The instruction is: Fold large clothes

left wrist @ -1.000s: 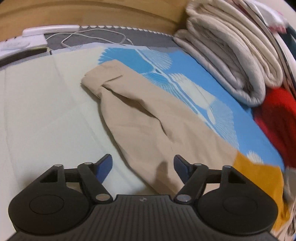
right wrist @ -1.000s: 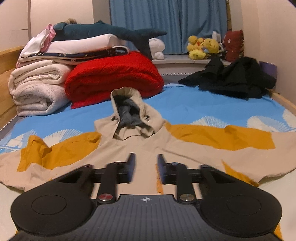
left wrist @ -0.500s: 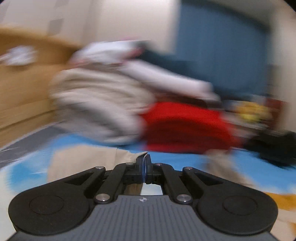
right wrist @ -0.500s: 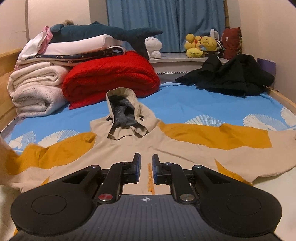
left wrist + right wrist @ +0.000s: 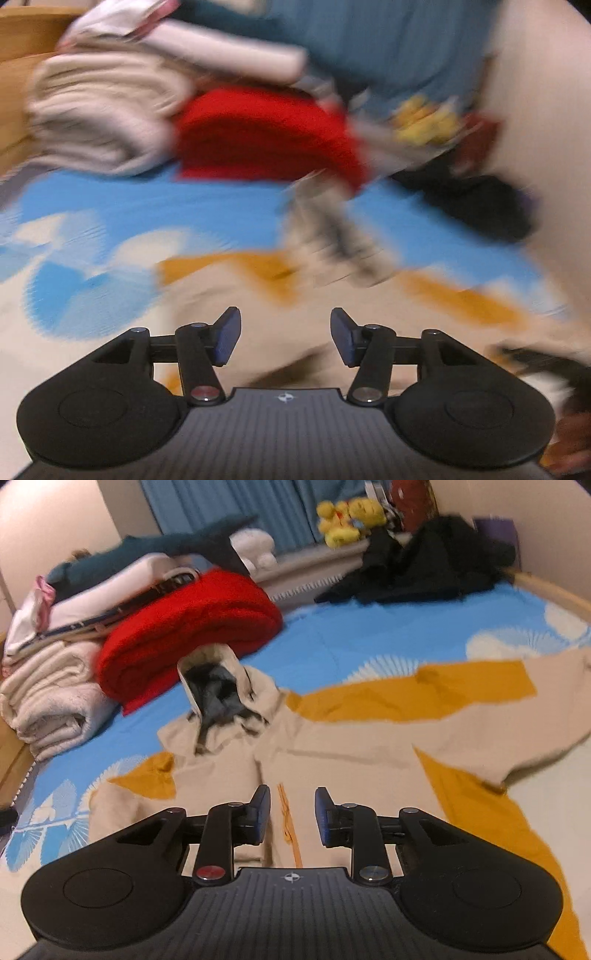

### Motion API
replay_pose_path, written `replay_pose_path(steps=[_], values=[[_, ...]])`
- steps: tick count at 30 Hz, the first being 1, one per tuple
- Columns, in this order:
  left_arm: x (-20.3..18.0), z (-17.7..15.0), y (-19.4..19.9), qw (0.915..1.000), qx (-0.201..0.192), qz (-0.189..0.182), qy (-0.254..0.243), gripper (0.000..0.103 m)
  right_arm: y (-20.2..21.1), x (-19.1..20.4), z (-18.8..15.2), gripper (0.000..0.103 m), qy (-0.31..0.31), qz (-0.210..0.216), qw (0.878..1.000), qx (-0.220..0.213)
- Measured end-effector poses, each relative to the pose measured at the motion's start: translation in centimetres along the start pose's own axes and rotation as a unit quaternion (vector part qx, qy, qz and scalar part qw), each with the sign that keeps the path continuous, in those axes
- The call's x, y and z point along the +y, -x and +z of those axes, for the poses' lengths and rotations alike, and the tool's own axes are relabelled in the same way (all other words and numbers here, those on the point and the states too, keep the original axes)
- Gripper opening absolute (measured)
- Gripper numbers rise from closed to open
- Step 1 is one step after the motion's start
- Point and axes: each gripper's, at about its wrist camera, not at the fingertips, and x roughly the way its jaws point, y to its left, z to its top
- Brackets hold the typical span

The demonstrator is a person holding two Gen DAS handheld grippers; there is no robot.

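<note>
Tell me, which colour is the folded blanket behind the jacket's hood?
Red; the right wrist view shows it best, just behind the hood.

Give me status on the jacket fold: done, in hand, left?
Done: jacket's left sleeve folded in over the body.
In hand: nothing; left tool and right tool are open, both just opening.
Left: right sleeve lies spread on the bed; hood unfolded.

your left gripper (image 5: 285, 336) hangs over the beige and mustard jacket (image 5: 258, 295), its jaws apart after just opening, nothing between them; the view is smeared (motion blur); the hood (image 5: 325, 229) lies ahead on the blue bedsheet (image 5: 147, 199); a red blanket (image 5: 266, 136) and pale folded bedding (image 5: 99, 118) sit behind.
</note>
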Motion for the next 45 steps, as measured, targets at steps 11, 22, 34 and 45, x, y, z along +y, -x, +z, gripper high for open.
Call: replay_pose_path(steps=[11, 22, 34, 45], values=[[2.0, 0.8, -7.5, 0.9973, 0.053, 0.051, -0.006, 0.059, -7.1, 5.4, -3.1, 0.042, 0.095, 0.038, 0.992, 0.070], [3.8, 1.6, -9.8, 0.9948, 0.079, 0.049, 0.042, 0.059, -11.8, 10.4, -7.2, 0.044, 0.319, 0.016, 0.943, 0.092], [5.4, 2.1, -10.6, 0.9927, 0.076, 0.071, 0.060, 0.059, -10.6, 9.4, -5.1, 0.000, 0.308, 0.024, 0.950, 0.035], [5.0, 1.5, -11.5, 0.9922, 0.086, 0.071, 0.056, 0.059, -8.3, -3.4, -0.2, 0.005, -0.083, -0.133, 0.988, -0.011]])
